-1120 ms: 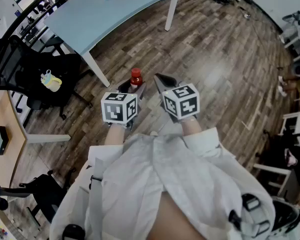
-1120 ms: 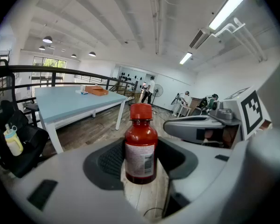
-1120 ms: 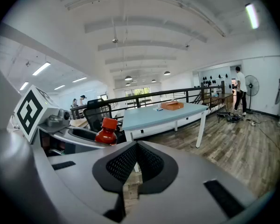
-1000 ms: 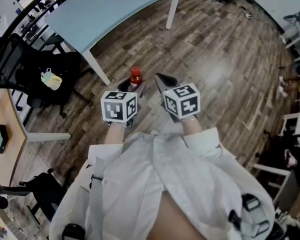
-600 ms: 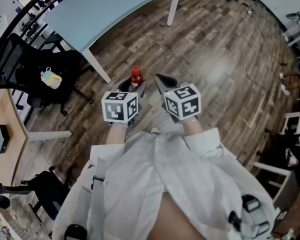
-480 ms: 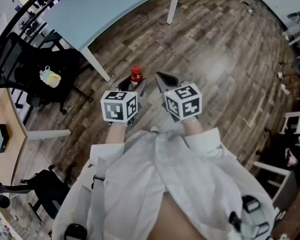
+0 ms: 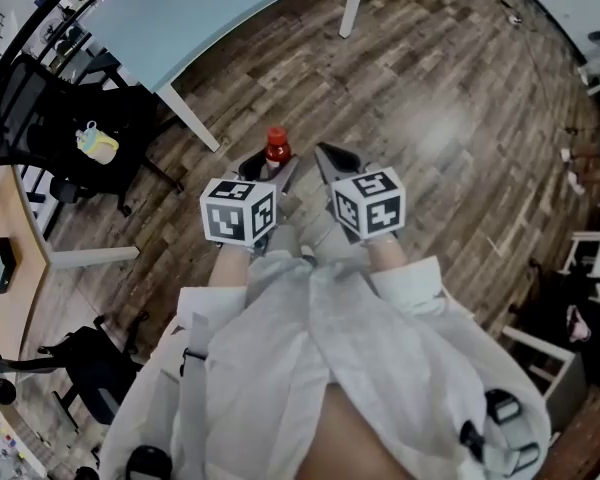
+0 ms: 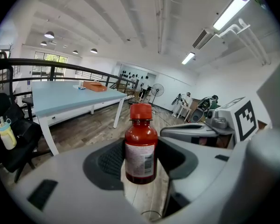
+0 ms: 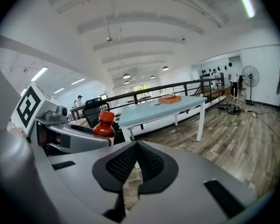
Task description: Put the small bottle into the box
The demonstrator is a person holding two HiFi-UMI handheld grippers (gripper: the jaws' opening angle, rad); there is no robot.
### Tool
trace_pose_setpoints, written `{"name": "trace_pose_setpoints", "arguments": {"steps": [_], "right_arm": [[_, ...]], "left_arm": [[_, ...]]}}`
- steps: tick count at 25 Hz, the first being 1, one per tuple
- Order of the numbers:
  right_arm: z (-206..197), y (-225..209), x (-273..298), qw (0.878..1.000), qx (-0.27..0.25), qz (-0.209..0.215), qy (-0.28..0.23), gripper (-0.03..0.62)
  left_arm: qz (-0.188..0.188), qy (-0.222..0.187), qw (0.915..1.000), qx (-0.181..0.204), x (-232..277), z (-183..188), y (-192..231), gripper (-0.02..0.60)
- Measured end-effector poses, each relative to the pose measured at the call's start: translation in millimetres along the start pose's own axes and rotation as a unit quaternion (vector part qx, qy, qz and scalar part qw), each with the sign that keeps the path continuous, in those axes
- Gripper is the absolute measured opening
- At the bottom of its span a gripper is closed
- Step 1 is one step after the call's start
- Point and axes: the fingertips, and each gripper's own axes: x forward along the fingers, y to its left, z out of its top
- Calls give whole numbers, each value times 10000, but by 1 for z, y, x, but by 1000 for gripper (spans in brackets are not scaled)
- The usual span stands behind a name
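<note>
Bottle [image 8: 141,148] clamped upright in my left gripper [image 7: 271,174], pads pressing both sides of label, red cap up, centre of left gripper view. Held over wood floor [image 7: 430,98], touching nothing but jaws. My right gripper [image 9: 136,148] closed, pads meeting at tips, nothing between them; sits just right of left one in head view, clear of bottle. Blue table [image 7: 230,18] at upper left of head view, well apart. Orange box [image 9: 170,98] on tabletop, far from bottle.
</note>
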Motion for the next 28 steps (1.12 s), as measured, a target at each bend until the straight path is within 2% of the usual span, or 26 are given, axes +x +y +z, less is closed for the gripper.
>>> {"name": "trace_pose_setpoints", "arguments": {"steps": [7, 11, 19, 25, 28], "right_arm": [[14, -24, 36, 9999, 104, 25, -54, 3], [38, -50, 71, 9998, 106, -43, -144, 3], [117, -99, 161, 9996, 94, -191, -191, 3], [161, -131, 216, 9990, 96, -316, -292, 3], [179, -142, 232, 9982, 134, -394, -429, 3]], "left_arm": [[13, 39, 10000, -26, 36, 23, 36, 210], [-13, 115, 9999, -45, 72, 46, 69, 210], [-165, 114, 9998, 74, 131, 133, 141, 210], [-256, -1, 9992, 292, 172, 195, 185, 210], [-341, -46, 9987, 365, 186, 214, 198, 209]]}}
